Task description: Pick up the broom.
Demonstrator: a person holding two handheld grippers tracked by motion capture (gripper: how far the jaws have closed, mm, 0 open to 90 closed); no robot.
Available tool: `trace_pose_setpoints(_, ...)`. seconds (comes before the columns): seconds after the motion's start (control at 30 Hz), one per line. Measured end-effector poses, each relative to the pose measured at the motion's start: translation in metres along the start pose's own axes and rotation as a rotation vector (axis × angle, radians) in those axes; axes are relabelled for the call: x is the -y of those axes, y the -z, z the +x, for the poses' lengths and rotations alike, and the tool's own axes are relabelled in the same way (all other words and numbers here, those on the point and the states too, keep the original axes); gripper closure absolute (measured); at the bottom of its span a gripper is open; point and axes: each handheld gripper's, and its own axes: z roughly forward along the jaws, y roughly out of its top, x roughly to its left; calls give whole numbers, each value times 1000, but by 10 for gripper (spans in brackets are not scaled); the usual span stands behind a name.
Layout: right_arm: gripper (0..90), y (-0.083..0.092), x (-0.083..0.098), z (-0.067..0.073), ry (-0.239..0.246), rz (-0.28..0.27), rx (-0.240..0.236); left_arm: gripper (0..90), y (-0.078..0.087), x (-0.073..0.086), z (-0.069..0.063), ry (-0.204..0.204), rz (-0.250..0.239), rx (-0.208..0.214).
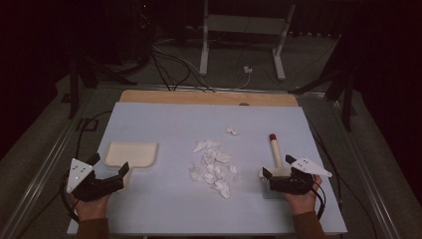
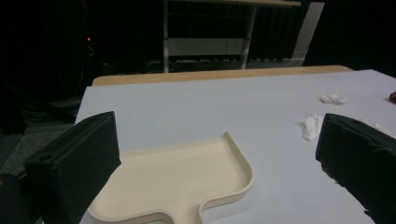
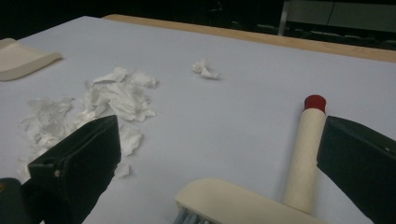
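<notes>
Dim scene throughout, pale worktop (image 1: 164,119) lit softly from above, surroundings swallowed in near-black, faint shadows cast beside the paper scraps (image 1: 213,167), no glare seen, high view grainy and slightly soft, near jaws blurred in both gripper views — out of focus, edges darkened.

Both grippers, left (image 1: 112,172) and right (image 1: 278,175), are black with blocky jaws. Each carries a pale grey three-cornered plate and a black cable. Brown sleeves cover the wrists.

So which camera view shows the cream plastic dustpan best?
The left gripper view: the cream plastic dustpan lies close, rim and handle stub clear. The high view shows it small; the right gripper view catches one corner.
</notes>
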Motion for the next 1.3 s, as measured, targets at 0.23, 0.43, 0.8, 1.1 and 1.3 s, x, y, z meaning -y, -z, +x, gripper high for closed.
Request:
trace_pose_setpoints(0.23,0,2,-1,1,1,-5,11,5,0,3,0,3,11,-20)
trace_pose_setpoints(0.43,0,6,-8,3,12,-5,30,5,1,4,1,6,13,-27)
trace_pose_setpoints(0.8,0,10,-30,1,16,5,58,5,1,6,-1,-2,16,-37)
trace_pose_setpoints(1.1,0,6,-51,-8,25,24,91,5,0,7,-3,-10,20,-41)
trace_pose_setpoints(1.3,0,0,-63,-18,9,41,111,5,1,7,-3,-14,18,-46)
